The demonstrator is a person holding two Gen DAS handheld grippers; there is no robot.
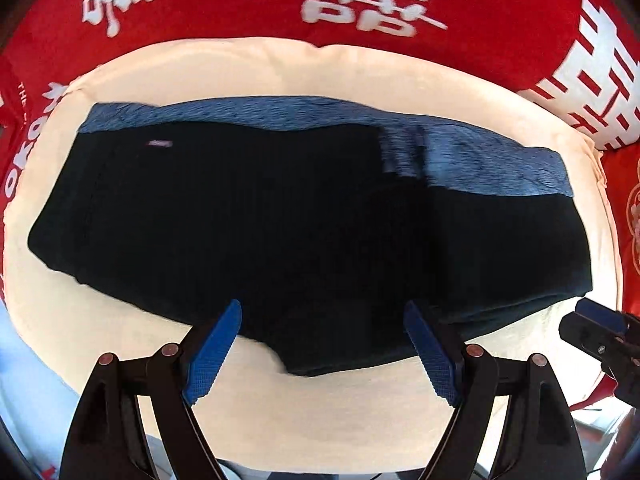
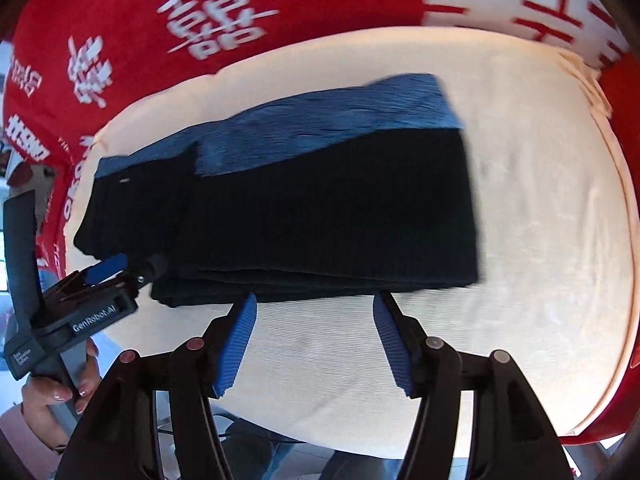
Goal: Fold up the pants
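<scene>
Standing beside the person, I saw the left gripper (image 1: 322, 346) hanging over the near edge of the pants (image 1: 304, 224), its blue fingers (image 1: 212, 354) spread wide with nothing between them and no cloth pinched. A hand (image 2: 60, 388) held that tool by its grip, low at the left of the right wrist view. The pants lay folded into a dark, compact block on a cream cushion (image 2: 540, 220), with the blue waistband (image 1: 360, 128) along the far edge and stacked layers showing at the near edge. Behind the cushion spread a red cloth with white characters (image 1: 360, 0). Further right, the right gripper (image 2: 316, 340) hovered just off the near edge of the bundle, its fingers (image 2: 236, 344) parted and empty too.

I judged that a fold had just been laid and both tools had let go, so the task looked well along. If another fold was wanted, the next move would call for both tools to take one short end of the block, catch every layer together, and carry it across without dragging the lower layers askew. Otherwise only smoothing was left.
</scene>
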